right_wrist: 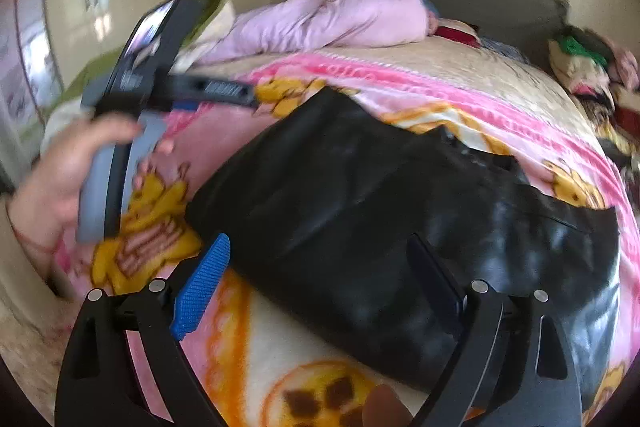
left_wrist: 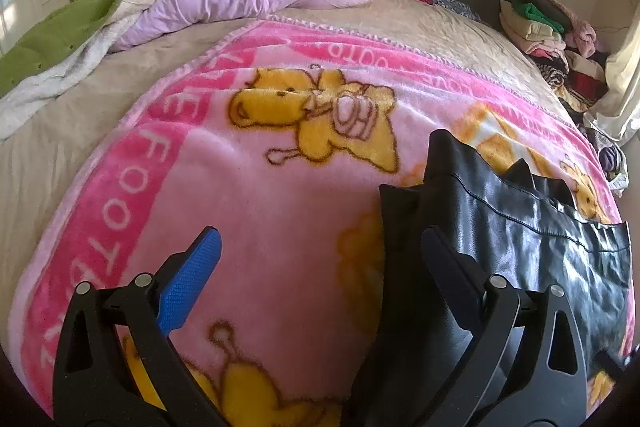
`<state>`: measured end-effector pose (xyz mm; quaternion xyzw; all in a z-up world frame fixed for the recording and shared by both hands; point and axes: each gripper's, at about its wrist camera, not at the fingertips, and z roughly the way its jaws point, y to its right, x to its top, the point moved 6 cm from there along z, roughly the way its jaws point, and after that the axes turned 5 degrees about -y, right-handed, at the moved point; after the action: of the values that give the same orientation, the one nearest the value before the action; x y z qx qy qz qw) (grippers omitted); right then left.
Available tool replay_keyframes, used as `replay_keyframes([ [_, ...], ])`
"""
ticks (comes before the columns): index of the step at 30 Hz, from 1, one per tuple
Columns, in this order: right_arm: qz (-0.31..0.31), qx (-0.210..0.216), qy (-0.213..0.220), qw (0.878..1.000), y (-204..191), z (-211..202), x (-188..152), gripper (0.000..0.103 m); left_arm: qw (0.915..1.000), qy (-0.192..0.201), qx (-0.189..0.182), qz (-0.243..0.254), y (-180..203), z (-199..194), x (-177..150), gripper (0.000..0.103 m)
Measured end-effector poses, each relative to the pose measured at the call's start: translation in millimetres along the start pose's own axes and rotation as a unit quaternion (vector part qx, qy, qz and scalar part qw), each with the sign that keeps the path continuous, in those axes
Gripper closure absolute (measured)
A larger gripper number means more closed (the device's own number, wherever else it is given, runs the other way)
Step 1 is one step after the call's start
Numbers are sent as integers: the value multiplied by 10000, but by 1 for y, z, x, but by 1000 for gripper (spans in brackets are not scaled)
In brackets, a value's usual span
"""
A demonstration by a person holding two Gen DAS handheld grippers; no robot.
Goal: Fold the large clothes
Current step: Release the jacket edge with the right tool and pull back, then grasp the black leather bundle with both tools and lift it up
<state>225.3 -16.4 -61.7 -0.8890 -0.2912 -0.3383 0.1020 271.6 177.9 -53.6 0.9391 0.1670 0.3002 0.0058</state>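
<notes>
Black leather garment point(right_wrist: 400, 211) on pink blanket point(left_wrist: 248, 187), left gripper point(left_wrist: 320, 255) and right gripper point(right_wrist: 320, 259) spread apart, gripping nothing

You have one black garment point(left_wrist: 520, 247) at your four o'clock, one pink blanket point(left_wrist: 260, 195), two grippers (both gaping), and one clothes pile point(left_wrist: 552, 39) at two o'clock.

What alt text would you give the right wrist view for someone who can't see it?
The open right gripper hovers over a shiny black garment lying on a pink bear-print blanket on a bed. At left, a hand holds the left gripper; the frame is blurred.
</notes>
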Motion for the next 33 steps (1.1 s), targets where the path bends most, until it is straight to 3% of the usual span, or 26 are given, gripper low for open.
replay_keyframes([
  [6, -849, -416, -240, 9952, -36, 30, -18, 11, 9994, -211, -285, -56, 3, 12, -1, 9],
  [8, -1113, -703, -292, 9909, -40, 40, -24, 11, 9965, -378, -721, -183, 6, 21, -5, 9],
  [13, -1480, -1321, -436, 9792, -39, 68, -29, 11, 9847, -787, -1460, -531, 10, 43, -13, 9],
  [16, -1590, -1542, -422, 9742, -38, 81, -26, 9, 9732, -963, -1968, -705, 16, 49, -17, 10],
  [22, -1638, -1815, -249, 9693, -38, 86, -19, 10, 9663, -1112, -2192, -766, 24, 53, -21, 10],
  [24, -1832, -1989, -60, 9627, -47, 81, -18, 19, 9628, -1160, -2321, -757, 29, 55, -22, 10],
  [26, -2110, -2106, 101, 9545, -58, 78, -20, 44, 9627, -1285, -2301, -613, 36, 58, -26, 10],
  [28, -2171, -2156, 195, 9518, -62, 73, -18, 56, 9671, -1308, -2139, -437, 39, 60, -29, 10],
  [31, -1583, -1574, 275, 9744, -50, 63, -13, 71, 9668, -1300, -2134, -542, 39, 59, -30, 10],
  [33, -1247, -1249, 387, 9835, -41, 53, -8, 76, 9614, -1295, -2312, -735, 38, 56, -30, 10],
])
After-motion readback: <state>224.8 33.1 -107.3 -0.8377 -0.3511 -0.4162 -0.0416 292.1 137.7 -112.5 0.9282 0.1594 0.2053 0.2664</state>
